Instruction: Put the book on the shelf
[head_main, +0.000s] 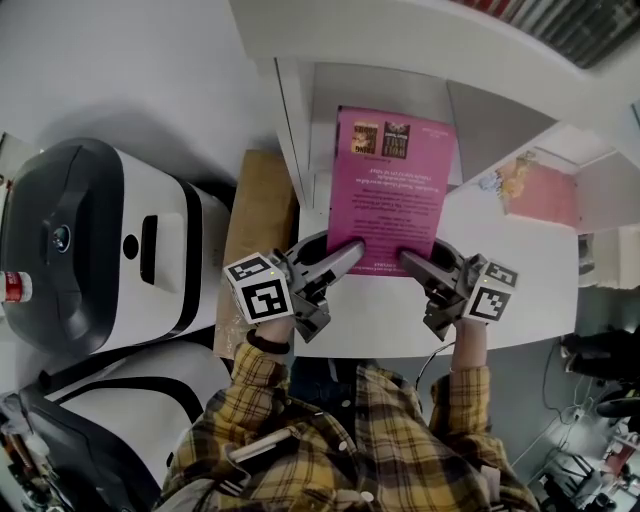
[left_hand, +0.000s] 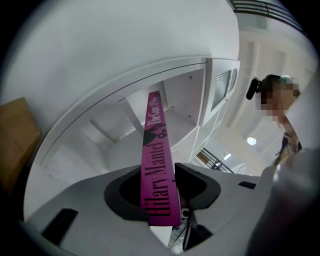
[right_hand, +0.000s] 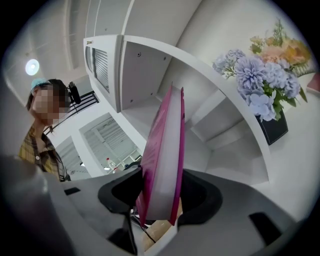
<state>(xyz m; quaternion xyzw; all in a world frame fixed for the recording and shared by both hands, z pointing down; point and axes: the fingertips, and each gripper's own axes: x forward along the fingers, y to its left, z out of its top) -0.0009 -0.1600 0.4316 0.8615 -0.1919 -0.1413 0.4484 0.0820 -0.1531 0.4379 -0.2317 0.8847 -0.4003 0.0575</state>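
Looking down, where do we have the book (head_main: 385, 190)?

We hold it flat by its near end, pink cover up, above the near edge of the white surface (head_main: 520, 290), left of that edge's middle. Its far end reaches into an open compartment of the shelf (head_main: 292, 120), which stands at the surface's far edge. Whether the book rests on the compartment floor we cannot tell.

And our tools?

The left tool (head_main: 352, 248) is clamped on the book's near left corner. Its own view shows the spine, lettered in black, squeezed between the two dark pads (left_hand: 195, 185). The right tool (head_main: 408, 258) grips the near right corner. There the white page edges stand between the pads, with a cover against each.

What else do we see?

Pale blue and peach flowers (right_hand: 260, 80) in a black pot (right_hand: 274, 127) stand toward the far right of the surface, well apart from the book. Off the surface's left edge a brown cardboard panel (head_main: 262, 215) stands just beside the shelf. Beyond it sits a big white and black machine (head_main: 100, 240). Our plaid sleeves (head_main: 255, 375) show below the near edge.
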